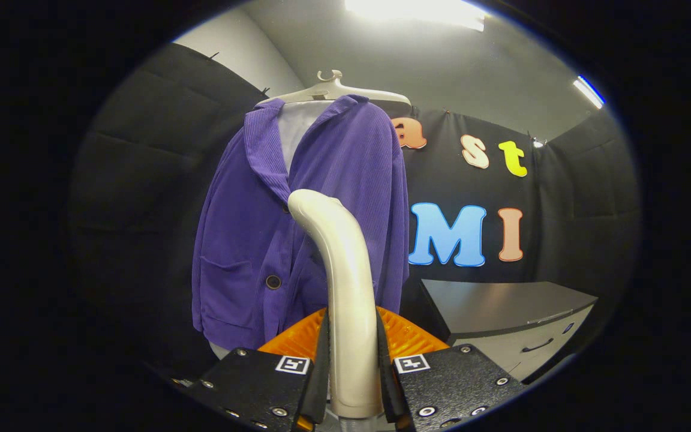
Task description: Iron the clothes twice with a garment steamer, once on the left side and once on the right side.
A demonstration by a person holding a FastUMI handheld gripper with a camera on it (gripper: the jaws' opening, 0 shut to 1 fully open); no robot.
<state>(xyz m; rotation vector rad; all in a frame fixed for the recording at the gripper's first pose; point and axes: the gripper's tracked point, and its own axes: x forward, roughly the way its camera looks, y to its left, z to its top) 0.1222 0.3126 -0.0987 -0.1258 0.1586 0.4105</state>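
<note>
A purple corduroy jacket (261, 228) hangs on a pale hanger (336, 90) straight ahead, over a white inner garment. My gripper (351, 360) is shut on the cream handle of the garment steamer (345, 270), with both fingers pressing its sides. The steamer rises from between the fingers and curves forward, its head against the jacket's front near the lapel, about at the middle opening. The steamer's face is hidden from me. An orange part (405, 336) of the steamer shows behind the fingers.
A grey cabinet (501, 312) with drawers stands to the right of the jacket, low down. Black padded booth walls close in on the left and right. A ceiling light glares overhead.
</note>
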